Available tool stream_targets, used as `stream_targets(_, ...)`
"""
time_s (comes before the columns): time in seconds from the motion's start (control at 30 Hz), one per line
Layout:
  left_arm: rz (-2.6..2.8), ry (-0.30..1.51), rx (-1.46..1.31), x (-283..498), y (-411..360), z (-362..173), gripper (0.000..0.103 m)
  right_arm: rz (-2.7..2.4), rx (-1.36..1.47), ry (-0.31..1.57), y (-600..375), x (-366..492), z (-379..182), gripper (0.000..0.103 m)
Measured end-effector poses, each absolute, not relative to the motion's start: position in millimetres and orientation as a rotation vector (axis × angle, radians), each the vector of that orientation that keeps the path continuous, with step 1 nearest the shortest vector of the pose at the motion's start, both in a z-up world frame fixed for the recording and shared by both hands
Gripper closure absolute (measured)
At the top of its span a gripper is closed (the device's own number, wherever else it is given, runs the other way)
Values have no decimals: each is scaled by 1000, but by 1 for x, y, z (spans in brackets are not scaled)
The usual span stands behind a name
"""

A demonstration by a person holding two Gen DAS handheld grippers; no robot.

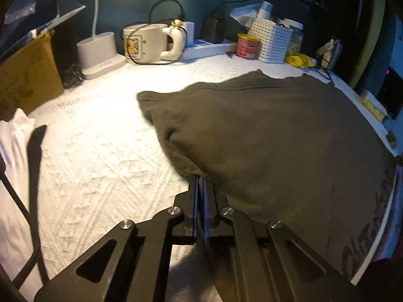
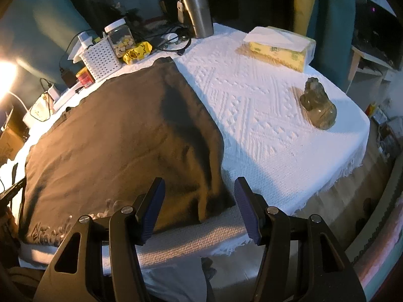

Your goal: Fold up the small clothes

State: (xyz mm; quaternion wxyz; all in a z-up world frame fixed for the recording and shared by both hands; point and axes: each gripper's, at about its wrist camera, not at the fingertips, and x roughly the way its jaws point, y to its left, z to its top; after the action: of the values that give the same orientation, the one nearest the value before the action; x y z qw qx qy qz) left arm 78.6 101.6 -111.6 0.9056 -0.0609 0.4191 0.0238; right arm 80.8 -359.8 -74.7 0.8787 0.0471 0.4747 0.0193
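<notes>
Dark olive-brown cloth, a small garment (image 1: pixel 264 136), lies spread over the white textured cover of the desk (image 1: pixel 100 156), its printed lettering along the near edge at about 5 o'clock in the left wrist view. The left hand-held gripper (image 1: pixel 200 178) is clamped on the garment's near left edge, jaws pressed together with fabric pinched between them and drawn up into a ridge. The right hand-held gripper (image 2: pixel 199 196) hangs with its jaws apart over the garment's near right corner, the blue pads clear of the cloth. At 9 o'clock in the left view a white cloth (image 1: pixel 12 151) lies at the desk edge. Farther off, at 2 o'clock in the right view, a greenish figurine (image 2: pixel 318 107) stands well apart from the garment, a yellow tissue box (image 2: pixel 282 46) beyond it. Along the far edge stand a white perforated basket (image 2: pixel 100 56), a red tin (image 2: pixel 84 76), a steel tumbler (image 2: pixel 197 13) and a white mug (image 1: pixel 146 42).
</notes>
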Motion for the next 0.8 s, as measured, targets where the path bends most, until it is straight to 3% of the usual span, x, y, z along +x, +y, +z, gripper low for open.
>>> stream_targets(0.47, 58, 873, -221, 68, 112, -101, 98, 49, 108, 989, -359, 76, -73, 42)
stream_targets(0.5, 66, 873, -225, 65, 111, -99, 92, 51, 110, 987, -359, 75, -73, 42)
stream_targets(0.57, 86, 861, -241, 54, 109, -94, 66, 60, 112, 985, -358, 74, -74, 42)
stream_targets(0.6, 96, 846, -246, 48, 107, -91, 46, 65, 111, 986, -358, 73, -75, 42)
stream_targets(0.63, 106, 828, -247, 41, 105, -88, 36, 69, 109, 986, -358, 71, -76, 42)
stream_targets(0.8, 112, 821, -260, 19, 92, -83, 35, 90, 93, 1003, -360, 60, -80, 42)
